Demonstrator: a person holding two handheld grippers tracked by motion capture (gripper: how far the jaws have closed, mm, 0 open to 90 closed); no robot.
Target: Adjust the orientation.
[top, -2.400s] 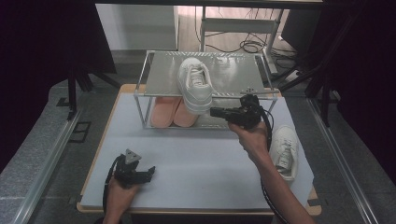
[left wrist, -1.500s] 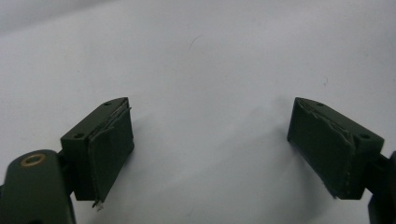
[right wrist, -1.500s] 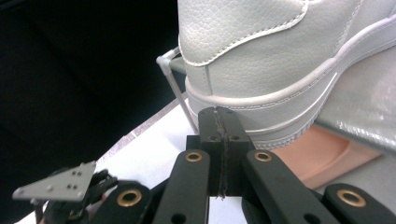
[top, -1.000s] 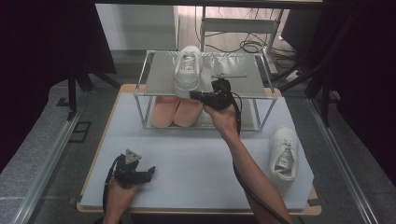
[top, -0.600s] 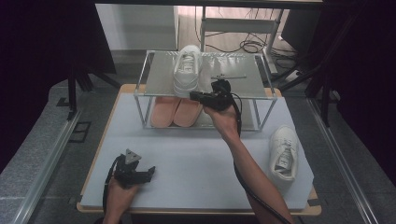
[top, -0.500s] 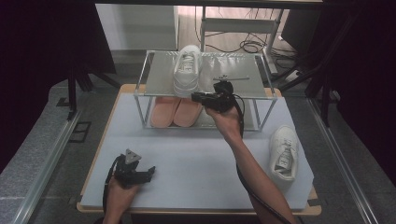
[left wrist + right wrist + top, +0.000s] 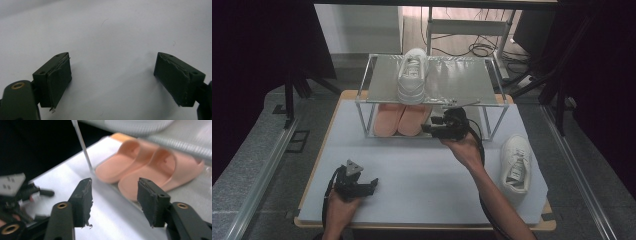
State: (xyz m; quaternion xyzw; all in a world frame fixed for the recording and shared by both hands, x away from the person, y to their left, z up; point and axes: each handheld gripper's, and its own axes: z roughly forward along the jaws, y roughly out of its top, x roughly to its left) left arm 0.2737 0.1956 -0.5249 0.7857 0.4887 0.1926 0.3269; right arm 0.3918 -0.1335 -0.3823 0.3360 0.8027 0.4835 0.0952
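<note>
Slippers [image 7: 150, 167] on lower shelf just ahead of right gripper [image 7: 113, 200]: arm outstretched, jaws apart, nothing held.

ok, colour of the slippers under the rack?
Peach-pink slippers, plain; clearest in the right gripper view.

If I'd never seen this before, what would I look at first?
Probably the white sneaker sitting on top of the metal shoe rack at the back of the table. Right under it, on the lower shelf, are two pink slippers, and the right gripper is open and pointing at them. A second white sneaker lies by itself on the table's right side.
</note>
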